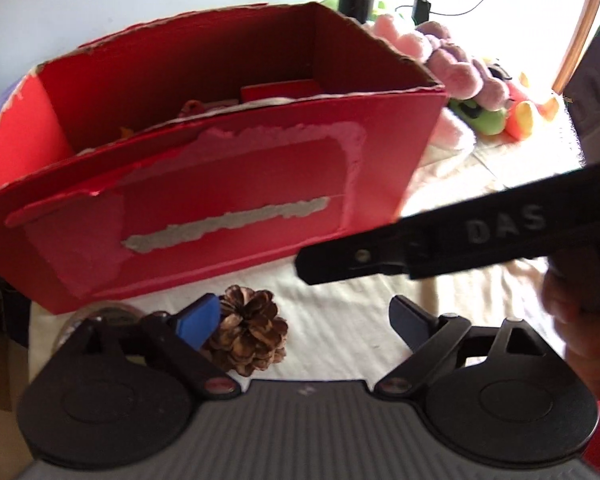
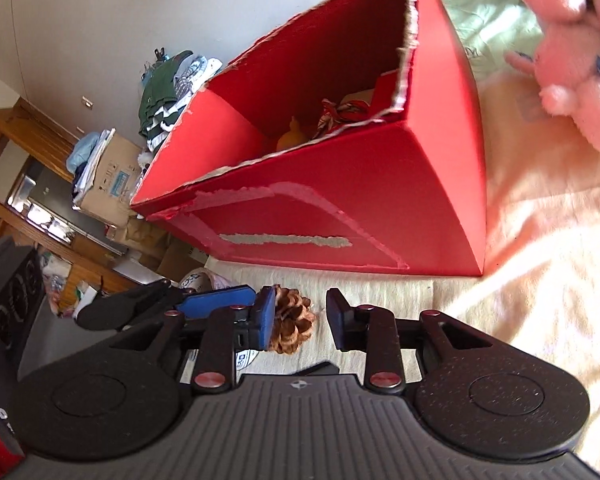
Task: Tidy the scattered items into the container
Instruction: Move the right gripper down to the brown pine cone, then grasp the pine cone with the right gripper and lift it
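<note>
Here, on a cream cloth (image 1: pixel 340 320), a brown pine cone (image 1: pixel 250 336) lies just in front of the near wall of a red cardboard box (image 1: pixel 228 200), not inside it; the box stands open at the top with torn edges and scuffed patches where a label has come away, and a few small things, hard to make out, lie on its floor. The left gripper (image 1: pixel 308 320) hangs over the cloth with its jaws wide apart; the cone sits just beside the blue-padded left finger (image 1: pixel 198 322), and whether they touch cannot be told, while the right finger stands well clear. In the right wrist view the right gripper (image 2: pixel 300 320) has its jaws partly open and empty; the cone (image 2: pixel 292 326) shows just beyond its blue finger, which hides part of it. The right tool's black arm (image 1: pixel 440 244) crosses the right of the left view, with a hand (image 1: pixel 580 340) on its handle. Far right of the box, pink and purple plush toys (image 1: pixel 452 64) lie heaped; a pink one (image 2: pixel 572 52) fills the far right corner of the right view.
</note>
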